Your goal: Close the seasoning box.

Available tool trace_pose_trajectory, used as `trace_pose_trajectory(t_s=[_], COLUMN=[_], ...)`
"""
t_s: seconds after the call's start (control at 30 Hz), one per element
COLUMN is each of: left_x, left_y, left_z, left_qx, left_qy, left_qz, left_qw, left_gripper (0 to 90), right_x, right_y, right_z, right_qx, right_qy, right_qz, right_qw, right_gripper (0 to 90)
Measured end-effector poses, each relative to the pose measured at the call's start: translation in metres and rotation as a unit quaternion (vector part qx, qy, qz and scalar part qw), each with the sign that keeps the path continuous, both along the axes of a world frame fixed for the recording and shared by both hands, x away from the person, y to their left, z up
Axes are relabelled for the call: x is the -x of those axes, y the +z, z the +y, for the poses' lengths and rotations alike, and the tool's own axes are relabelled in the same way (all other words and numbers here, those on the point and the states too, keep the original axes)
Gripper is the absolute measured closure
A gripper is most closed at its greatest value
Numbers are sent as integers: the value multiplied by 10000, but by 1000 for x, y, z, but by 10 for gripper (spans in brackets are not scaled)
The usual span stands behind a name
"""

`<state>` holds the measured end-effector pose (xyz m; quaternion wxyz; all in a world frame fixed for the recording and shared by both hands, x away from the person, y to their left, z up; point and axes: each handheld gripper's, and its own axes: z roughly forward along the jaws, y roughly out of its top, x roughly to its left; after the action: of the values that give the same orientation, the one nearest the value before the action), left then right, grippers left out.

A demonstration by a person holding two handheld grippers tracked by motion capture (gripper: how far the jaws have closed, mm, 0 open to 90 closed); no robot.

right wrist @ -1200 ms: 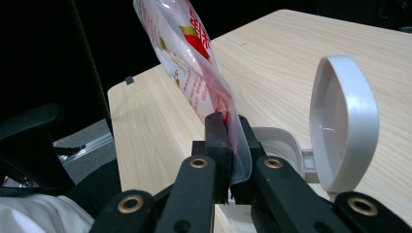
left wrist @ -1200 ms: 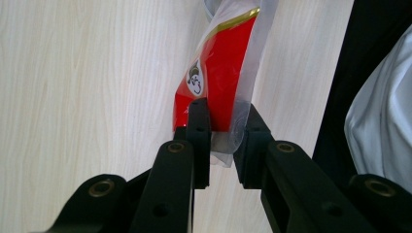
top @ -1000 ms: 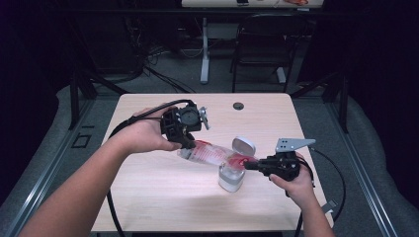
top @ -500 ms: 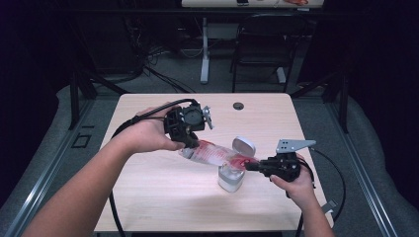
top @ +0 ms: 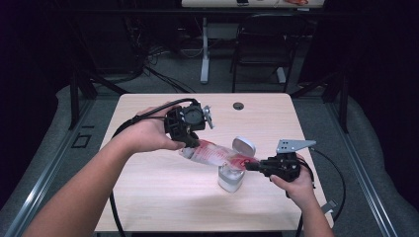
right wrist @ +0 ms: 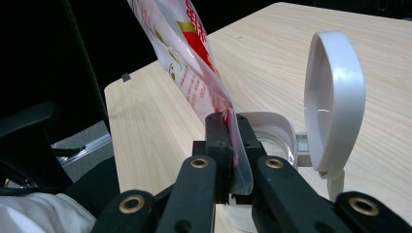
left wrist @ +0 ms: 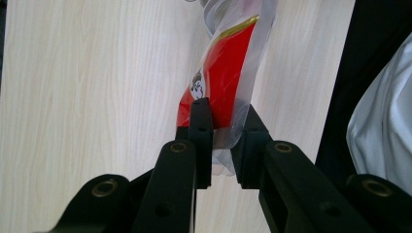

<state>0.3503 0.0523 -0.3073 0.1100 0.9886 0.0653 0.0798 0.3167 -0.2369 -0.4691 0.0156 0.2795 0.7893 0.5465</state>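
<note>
Two grippers hold one pouch between them, stretched over an open container. Compared with the high view a second back, hardly anything has shifted: both hands sit where they were, the pouch keeps the same slant, and both sets of jaws stayed closed on it. Judgement: this is a steady hold during a pour or emptying step, not a transition; the contents, if any are moving, cannot be made out.

Nearest, the right gripper [top: 253, 166] has its jaws clamped flat on the low end of the pouch [top: 217, 154], right above the mouth of the container [top: 230, 179]. Container: small, white, smooth rigid plastic, rounded body, hinged lid [right wrist: 335, 99] flipped up and standing open; inner rim looks clear or translucent.

Pouch: thin glossy film, clear with red print and a gold stripe, crinkled and twisted along its length, soft enough to sag.

Farther along, the left gripper [top: 190, 140] pinches the raised end, jaws closed on the film, held higher than the right.

Bench [top: 148, 197]: pale wood-grain laminate, matt. At its far edge, a small dark round grommet [top: 238, 105].
</note>
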Motion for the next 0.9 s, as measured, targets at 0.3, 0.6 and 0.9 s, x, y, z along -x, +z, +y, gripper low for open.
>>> trace_pose_trajectory(t_s=[0.3, 0.6, 0.9], left_x=[0, 0, 1], left_y=[0, 2, 3], left_z=[-1, -4, -5], left_qx=[25, 8, 64], left_qy=[-19, -40, -26], left_qz=[-10, 10, 22], left_qw=[10000, 10000, 10000], left_gripper=[808, 812, 815], right_x=[0, -1, 0], right_y=[-1, -3, -3], right_z=[0, -2, -3], right_qx=[2, -32, -13], right_qy=[-17, -32, -52], right_qz=[-30, -17, -27], right_qw=[10000, 10000, 10000], right_gripper=[890, 890, 889])
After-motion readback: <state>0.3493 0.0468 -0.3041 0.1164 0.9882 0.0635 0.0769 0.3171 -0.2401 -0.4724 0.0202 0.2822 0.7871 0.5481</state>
